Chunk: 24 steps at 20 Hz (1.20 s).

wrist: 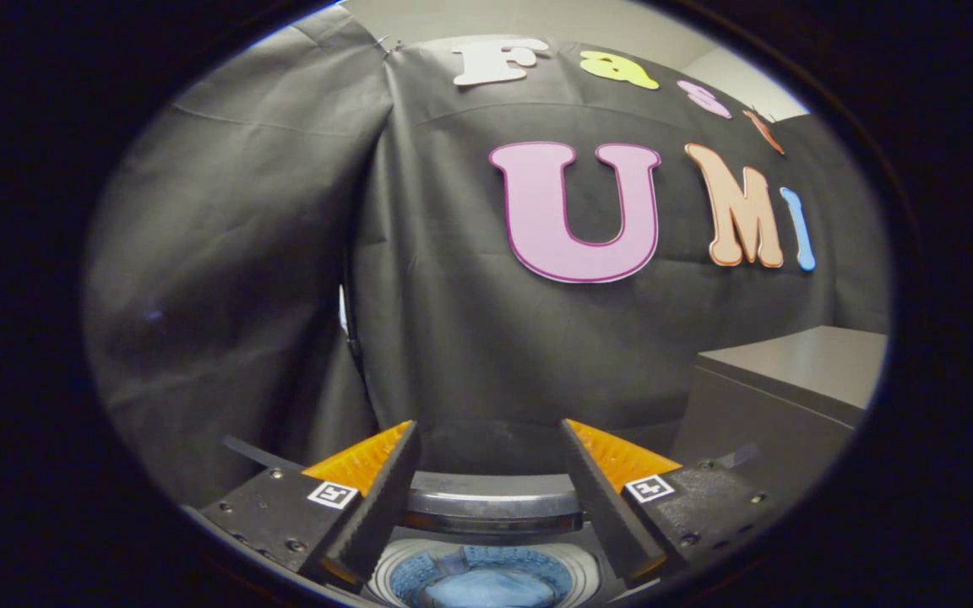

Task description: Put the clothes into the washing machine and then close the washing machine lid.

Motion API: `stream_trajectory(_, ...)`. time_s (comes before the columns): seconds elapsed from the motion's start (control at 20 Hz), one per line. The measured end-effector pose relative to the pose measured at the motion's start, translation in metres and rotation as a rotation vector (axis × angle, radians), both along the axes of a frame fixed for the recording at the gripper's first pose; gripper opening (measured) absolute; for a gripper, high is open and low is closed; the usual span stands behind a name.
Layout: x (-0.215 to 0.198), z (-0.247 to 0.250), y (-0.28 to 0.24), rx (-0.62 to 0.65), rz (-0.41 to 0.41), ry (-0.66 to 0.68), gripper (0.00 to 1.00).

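My gripper hovers above the washing machine, its two fingers spread wide apart with nothing between them. Below and between the fingers lies the round open mouth of the washing machine drum. Blue clothes lie inside the drum. The raised lid, a dark curved band with a pale rim, stands at the far side of the drum opening, just beyond the fingers.
A grey cabinet stands to the right of the machine, its flat top level with the fingertips. Black cloth walls hang close behind and to the left of the machine.
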<state>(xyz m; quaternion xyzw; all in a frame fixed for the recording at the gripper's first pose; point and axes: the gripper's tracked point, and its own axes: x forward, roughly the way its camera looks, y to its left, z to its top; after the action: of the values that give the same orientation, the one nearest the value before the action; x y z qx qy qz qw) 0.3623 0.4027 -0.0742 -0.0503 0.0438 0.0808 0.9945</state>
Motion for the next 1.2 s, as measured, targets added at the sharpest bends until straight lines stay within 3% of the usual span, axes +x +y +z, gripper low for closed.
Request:
stream_trajectory(0.2, -0.026, -0.025, -0.010, 0.023, -0.001, 0.059, 0.99)
stream_trajectory(0.5, -0.055, -0.024, -0.026, 0.045, -0.017, 0.087, 0.99)
stream_trajectory(1.05, -0.111, -0.032, -0.057, -0.015, -0.040, 0.130, 0.97)
stream_trajectory(1.2, -0.130, -0.034, -0.056, 0.051, -0.019, 0.168, 0.98)
